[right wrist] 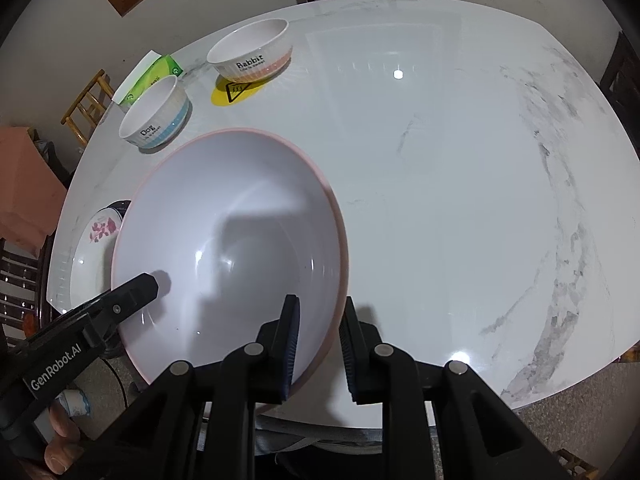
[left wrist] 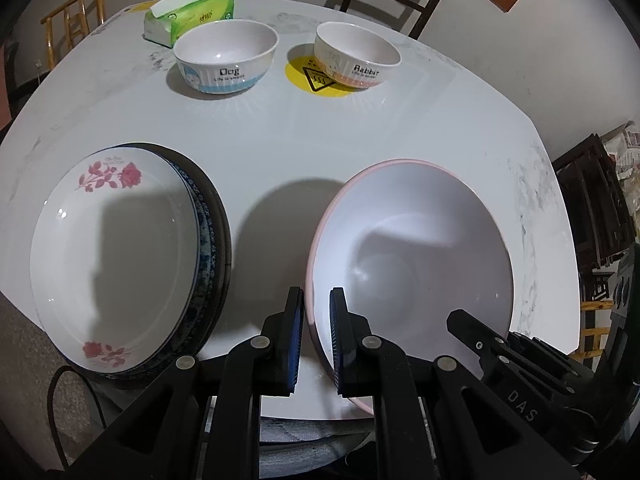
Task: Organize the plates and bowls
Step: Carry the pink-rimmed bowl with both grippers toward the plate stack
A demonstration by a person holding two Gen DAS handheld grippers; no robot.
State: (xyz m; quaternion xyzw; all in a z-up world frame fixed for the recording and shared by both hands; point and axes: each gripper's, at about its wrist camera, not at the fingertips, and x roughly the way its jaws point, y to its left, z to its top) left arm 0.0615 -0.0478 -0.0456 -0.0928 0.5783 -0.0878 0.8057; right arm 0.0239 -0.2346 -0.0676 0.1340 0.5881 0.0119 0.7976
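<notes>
Two grippers, left gripper and right gripper, fingers clamping opposite rims of large pink-rimmed white bowl, bare marble bench stretching rightward, stacked floral plates close left.

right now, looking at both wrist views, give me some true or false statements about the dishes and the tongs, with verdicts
1. Both tongs grip the rim of the big pink-edged bowl. True: the left tongs and right tongs each straddle its rim.
2. The rose plate lies alone on the table. False: it tops a stack of darker plates.
3. The Dog bowl and the Rabbit bowl are nested. False: they stand apart, side by side.
4. The Rabbit bowl partly covers a yellow warning sticker. True.
5. A green tissue pack sits behind the Dog bowl. True.
</notes>
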